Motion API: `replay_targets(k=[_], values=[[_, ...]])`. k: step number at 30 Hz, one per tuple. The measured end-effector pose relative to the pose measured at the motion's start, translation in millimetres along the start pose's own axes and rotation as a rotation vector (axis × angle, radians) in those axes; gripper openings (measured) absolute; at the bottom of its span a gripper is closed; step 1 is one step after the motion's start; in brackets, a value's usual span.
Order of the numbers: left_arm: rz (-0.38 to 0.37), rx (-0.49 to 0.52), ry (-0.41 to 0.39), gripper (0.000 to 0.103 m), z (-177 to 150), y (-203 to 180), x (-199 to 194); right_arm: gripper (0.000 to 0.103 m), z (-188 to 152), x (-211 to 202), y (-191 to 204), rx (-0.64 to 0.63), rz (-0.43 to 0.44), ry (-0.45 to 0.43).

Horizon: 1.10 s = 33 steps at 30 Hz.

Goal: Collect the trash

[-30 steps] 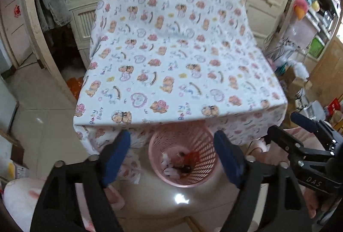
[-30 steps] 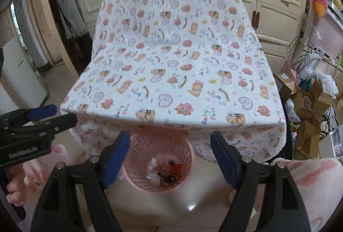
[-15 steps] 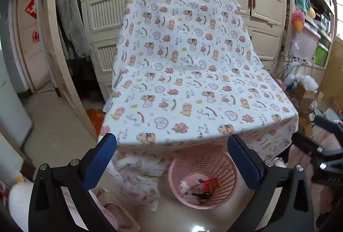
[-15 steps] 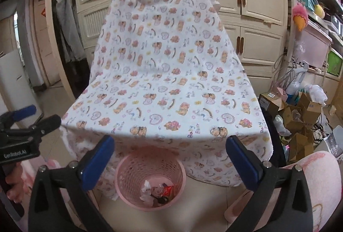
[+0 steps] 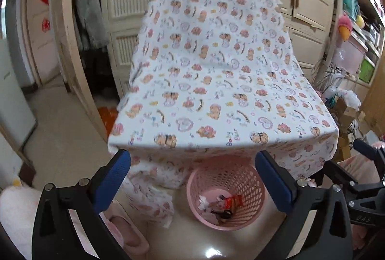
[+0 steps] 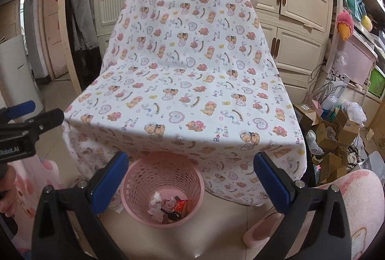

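Crumpled wrappers (image 6: 168, 208) fill round pink lattice basket (image 6: 142, 178).

Glossy beige tiled floor (image 5: 72, 139), with a bright glare spot near the bottom edge. Standing directly on it: a pink perforated plastic basket (image 5: 252, 190), upright, just in front of the draped edge of a table covered by a white cloth printed with bears and hearts (image 5: 216, 82), the cloth's lower left corner trailing down to the tiles. Inside the basket, crumpled white paper (image 6: 156, 199), a red wrapper (image 6: 181, 204) and something dark. Pink slippers (image 5: 125, 233) on the floor left of the basket. Cardboard boxes (image 6: 336, 130) heaped on the floor at the right.
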<state>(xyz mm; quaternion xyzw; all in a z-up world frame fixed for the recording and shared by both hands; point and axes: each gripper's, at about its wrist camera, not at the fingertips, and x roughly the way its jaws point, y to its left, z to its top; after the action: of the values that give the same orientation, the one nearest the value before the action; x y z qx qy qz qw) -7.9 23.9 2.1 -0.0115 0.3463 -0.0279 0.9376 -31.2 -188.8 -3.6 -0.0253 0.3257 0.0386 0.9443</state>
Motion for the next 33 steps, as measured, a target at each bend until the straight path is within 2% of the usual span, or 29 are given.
replay_targets(k=[1, 4, 8, 14, 33], values=[[-0.005, -0.001, 0.006, 0.102, -0.3, 0.4, 0.7, 0.103, 0.1, 0.1, -0.5, 0.004, 0.002, 0.001], [0.041, 0.020, -0.024, 0.102, -0.9, -1.0, -3.4, 0.103, 0.0, 0.7, -1.6, 0.015, 0.009, 0.005], [0.026, 0.025, -0.026, 0.102, -2.0, -1.9, -4.0, 0.103, -1.2, 3.8, -1.4, 0.015, 0.006, 0.017], [0.031, 0.027, -0.003, 0.102, -1.8, -3.3, 1.7, 0.103, -1.4, 6.2, -1.9, 0.027, 0.014, 0.026], [0.044, 0.037, -0.003, 0.102, -1.7, -3.4, 4.5, 0.103, -3.5, 9.8, -2.6, 0.029, -0.001, 0.046]])
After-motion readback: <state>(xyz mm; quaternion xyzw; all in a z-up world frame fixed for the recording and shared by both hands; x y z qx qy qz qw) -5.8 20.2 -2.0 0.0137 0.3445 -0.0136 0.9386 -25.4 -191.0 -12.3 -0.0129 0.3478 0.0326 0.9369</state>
